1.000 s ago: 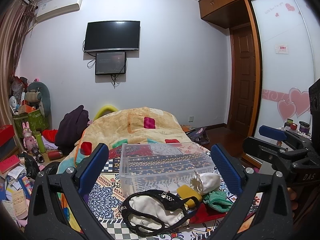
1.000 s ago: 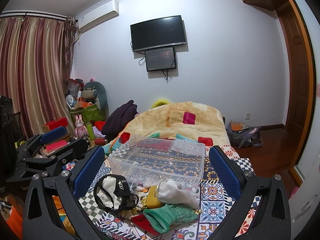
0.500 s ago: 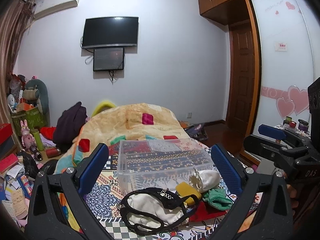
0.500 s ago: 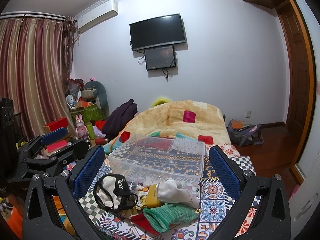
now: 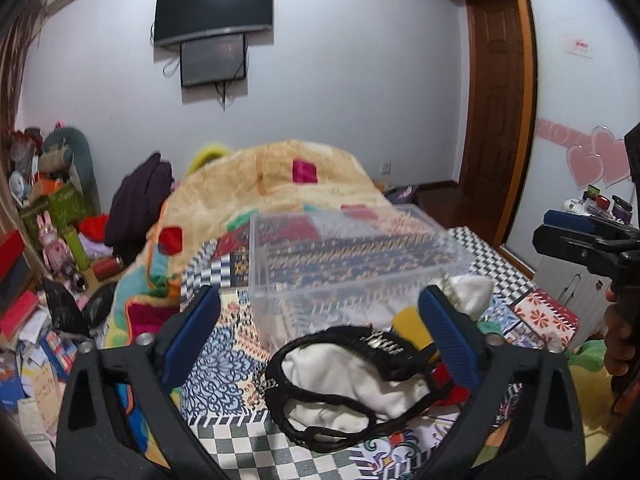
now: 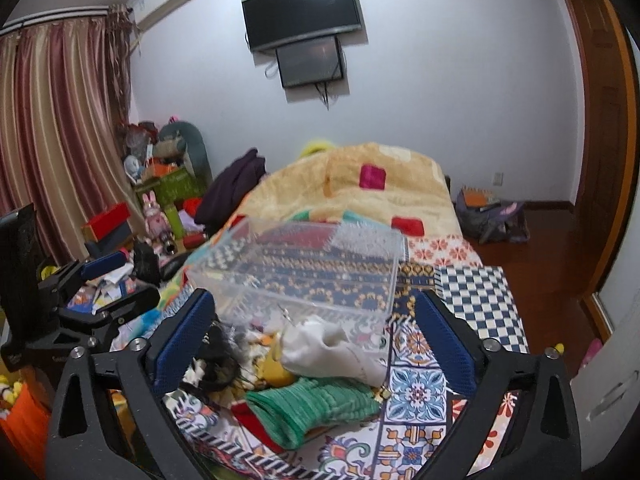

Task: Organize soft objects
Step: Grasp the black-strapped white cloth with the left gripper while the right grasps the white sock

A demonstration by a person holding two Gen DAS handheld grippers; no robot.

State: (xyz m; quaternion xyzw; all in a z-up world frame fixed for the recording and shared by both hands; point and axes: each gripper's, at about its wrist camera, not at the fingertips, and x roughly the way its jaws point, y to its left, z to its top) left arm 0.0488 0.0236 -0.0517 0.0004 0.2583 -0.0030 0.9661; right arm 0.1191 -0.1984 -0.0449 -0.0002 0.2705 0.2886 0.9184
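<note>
Your left tool (image 5: 320, 334) and right tool (image 6: 314, 334) hang spread and empty over the soft pile; the white cloth (image 5: 356, 384) lies between the left tool's fingers, the seemingly empty clear bin (image 5: 340, 256) just beyond. Next: lower, pinch.

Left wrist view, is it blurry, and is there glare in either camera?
Left wrist view: motion blur smears the clear plastic bin and blanket; glare spot on the wall-mounted black TV. Right wrist view: sharper, fainter TV glare; both show fisheye bending.
</note>
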